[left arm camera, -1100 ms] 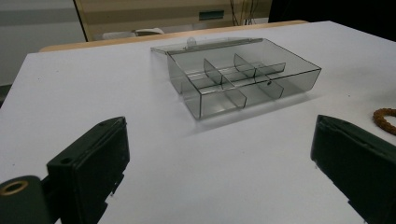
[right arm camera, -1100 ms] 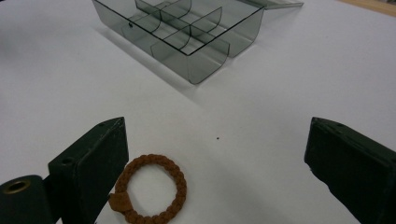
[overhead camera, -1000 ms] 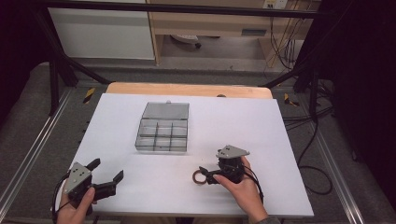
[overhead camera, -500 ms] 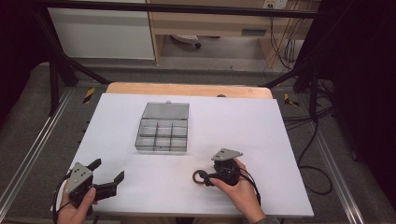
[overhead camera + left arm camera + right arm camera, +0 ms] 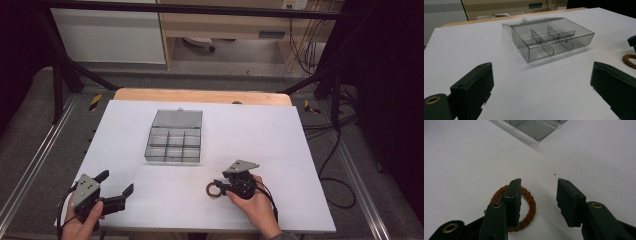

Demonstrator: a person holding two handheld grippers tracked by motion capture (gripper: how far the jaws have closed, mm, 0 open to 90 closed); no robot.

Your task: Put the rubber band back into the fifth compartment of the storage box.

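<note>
Since the earlier high view the right gripper has shifted a little toward the person and its jaws have just been closing. They now stand partly open around one side of the brown braided ring: the left jaw sits inside the loop, the right jaw outside it with a clear gap to the cord, so nothing is gripped yet. The ring lies flat on the white bench, near its front edge and well apart from the clear compartment box.

The risk, as I judge it, is that the closing jaws push the light ring sideways across the smooth bench instead of pinching it, or catch only the top of the braid so it slips out on lifting.

The left gripper rests near the front left corner, jaws wide open and empty.
</note>
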